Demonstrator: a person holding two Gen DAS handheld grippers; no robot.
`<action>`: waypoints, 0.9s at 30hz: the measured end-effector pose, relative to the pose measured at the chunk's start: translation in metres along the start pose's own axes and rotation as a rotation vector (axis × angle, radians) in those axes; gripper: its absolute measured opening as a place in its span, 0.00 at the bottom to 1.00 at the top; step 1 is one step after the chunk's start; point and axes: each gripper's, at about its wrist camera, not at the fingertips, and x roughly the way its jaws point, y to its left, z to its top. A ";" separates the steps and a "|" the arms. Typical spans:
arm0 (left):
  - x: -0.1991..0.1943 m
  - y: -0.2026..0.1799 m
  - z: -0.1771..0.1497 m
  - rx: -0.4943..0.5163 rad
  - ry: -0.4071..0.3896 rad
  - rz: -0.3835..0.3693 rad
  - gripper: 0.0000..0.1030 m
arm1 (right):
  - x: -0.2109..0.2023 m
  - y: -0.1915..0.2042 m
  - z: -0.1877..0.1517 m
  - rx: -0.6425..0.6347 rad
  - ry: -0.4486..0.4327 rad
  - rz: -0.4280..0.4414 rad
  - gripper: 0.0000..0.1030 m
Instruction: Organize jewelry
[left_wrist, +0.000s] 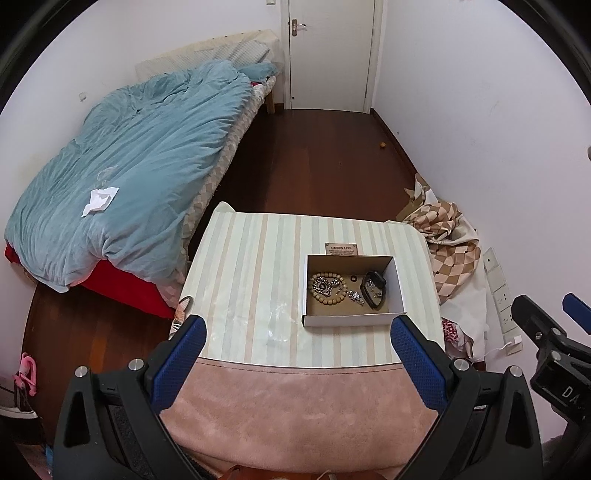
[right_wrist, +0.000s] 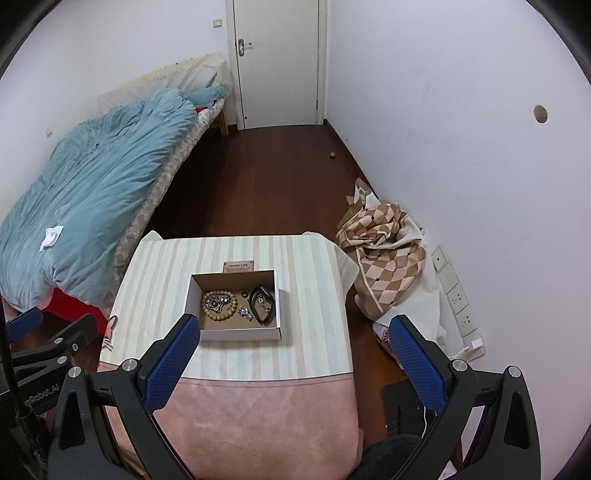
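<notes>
Box (left_wrist: 352, 320) near table's (left_wrist: 236, 295) right edge, jewelry (left_wrist: 327, 290) inside

Both units same build: left gripper (left_wrist: 297, 341) and right gripper (right_wrist: 293, 339) have black plastic frames with triangular cutouts, silver round screw heads at the pivots, fingers (left_wrist: 419, 363) faced with blue diamond-textured pads (right_wrist: 171, 363). White lettering on the black bodies, partly cut off, unreadable in full.
</notes>
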 end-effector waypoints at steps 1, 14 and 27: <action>0.001 -0.001 0.000 0.001 0.002 0.002 0.99 | 0.001 0.000 0.000 -0.002 0.002 0.000 1.00; 0.001 -0.003 0.001 0.009 -0.004 0.013 0.99 | 0.003 0.003 0.000 -0.021 0.012 0.004 1.00; 0.000 0.001 0.000 0.006 -0.008 0.026 0.99 | 0.002 0.007 -0.001 -0.034 0.017 0.015 1.00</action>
